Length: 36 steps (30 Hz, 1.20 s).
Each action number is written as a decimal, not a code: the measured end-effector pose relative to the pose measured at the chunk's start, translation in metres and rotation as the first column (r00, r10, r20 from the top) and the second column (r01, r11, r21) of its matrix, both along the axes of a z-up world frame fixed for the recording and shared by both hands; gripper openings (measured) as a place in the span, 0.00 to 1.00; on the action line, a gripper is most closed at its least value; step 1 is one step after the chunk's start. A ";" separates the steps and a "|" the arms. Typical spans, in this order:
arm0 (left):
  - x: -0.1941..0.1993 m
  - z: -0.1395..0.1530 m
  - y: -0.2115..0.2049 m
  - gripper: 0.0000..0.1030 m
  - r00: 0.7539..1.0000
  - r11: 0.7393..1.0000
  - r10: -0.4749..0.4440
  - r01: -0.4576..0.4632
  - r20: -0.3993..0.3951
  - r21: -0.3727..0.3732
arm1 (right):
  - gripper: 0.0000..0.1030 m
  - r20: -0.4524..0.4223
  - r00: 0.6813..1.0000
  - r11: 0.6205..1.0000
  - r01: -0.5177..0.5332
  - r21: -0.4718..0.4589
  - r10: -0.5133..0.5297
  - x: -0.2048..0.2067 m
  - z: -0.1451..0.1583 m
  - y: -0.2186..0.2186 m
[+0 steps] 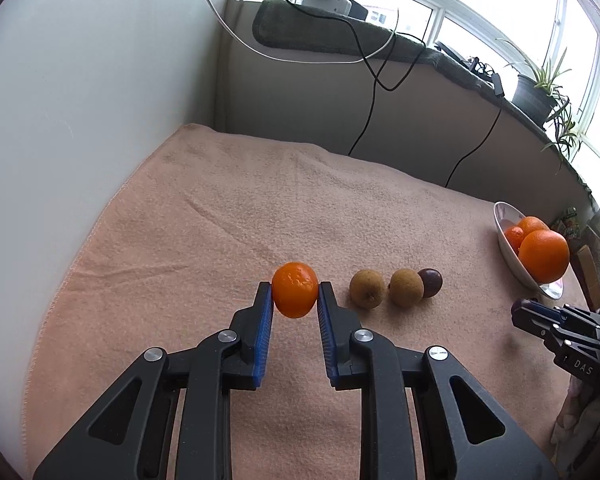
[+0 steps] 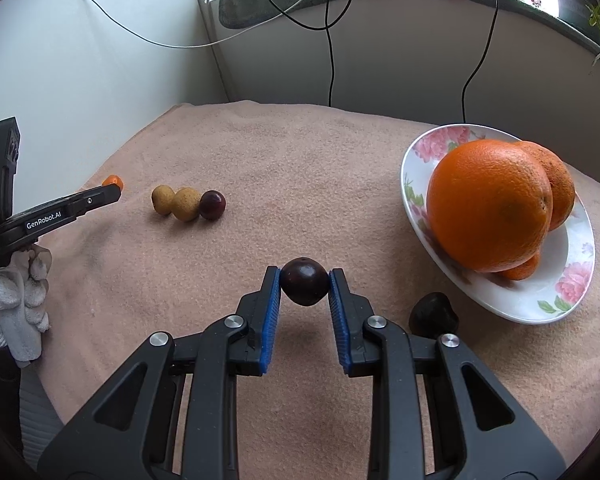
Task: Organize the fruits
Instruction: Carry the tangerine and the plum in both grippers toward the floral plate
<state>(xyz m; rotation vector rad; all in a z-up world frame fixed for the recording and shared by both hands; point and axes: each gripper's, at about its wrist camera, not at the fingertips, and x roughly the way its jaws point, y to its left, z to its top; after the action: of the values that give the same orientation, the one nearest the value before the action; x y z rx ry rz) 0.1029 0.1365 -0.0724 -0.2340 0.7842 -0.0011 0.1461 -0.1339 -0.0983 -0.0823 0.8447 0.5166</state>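
Left gripper point(image 1: 296, 292) clamped on a small mandarin point(image 1: 295, 289), blue pads pressing its two sides at the widest girth, the fruit lifted just clear of the peach towel point(image 1: 228, 208) near the towel's near edge. Right gripper point(image 2: 305, 286) likewise clamped on a dark plum point(image 2: 304, 286), held above the towel's near edge, close to the flowered plate point(image 2: 556, 292) at the right edge. Both fruits are judged light and roundish; the mandarin's loose peel should yield and may slip under a hard squeeze, whereas the plum's smooth, taut skin is likely slippery and easily bruised, so a hold across the middle with modest pressure suits each. Counted on the towel: two tan-brown fruits point(image 2: 176, 202) touching one another, and one dark reddish fruit point(image 2: 212, 205) touching the second of them, all in a row toward the left edge; one further dark fruit point(image 2: 434, 314) lies just beside the plate's near rim. On the plate: one large orange point(image 2: 488, 204), with two smaller oranges point(image 2: 560, 188) behind and beneath it in the right wrist view (their full outlines are hidden). A gloved hand point(image 2: 16, 300) carries the left gripper.
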 end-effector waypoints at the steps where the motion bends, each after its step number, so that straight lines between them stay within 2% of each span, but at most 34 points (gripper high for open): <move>1: -0.002 0.003 -0.002 0.20 1.000 1.000 -0.004 0.004 0.008 -0.002 | 0.25 0.005 1.000 1.000 0.001 0.003 -0.001 -0.002 0.002 -0.002; 18: -0.025 0.033 -0.050 0.20 0.992 0.994 -0.100 0.103 0.080 -0.037 | 0.25 0.064 0.997 0.998 0.035 0.055 -0.039 -0.028 0.034 -0.041; 36: -0.002 0.055 -0.120 0.20 0.963 0.970 -0.227 0.237 0.142 -0.057 | 0.25 0.115 0.980 0.984 0.152 0.088 -0.162 -0.033 0.054 -0.108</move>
<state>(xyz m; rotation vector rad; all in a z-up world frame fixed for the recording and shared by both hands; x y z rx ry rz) 0.1012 0.0161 -0.0178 -0.2085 0.6738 -0.2657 0.1134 -0.2420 -0.0443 0.0250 0.7043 0.3918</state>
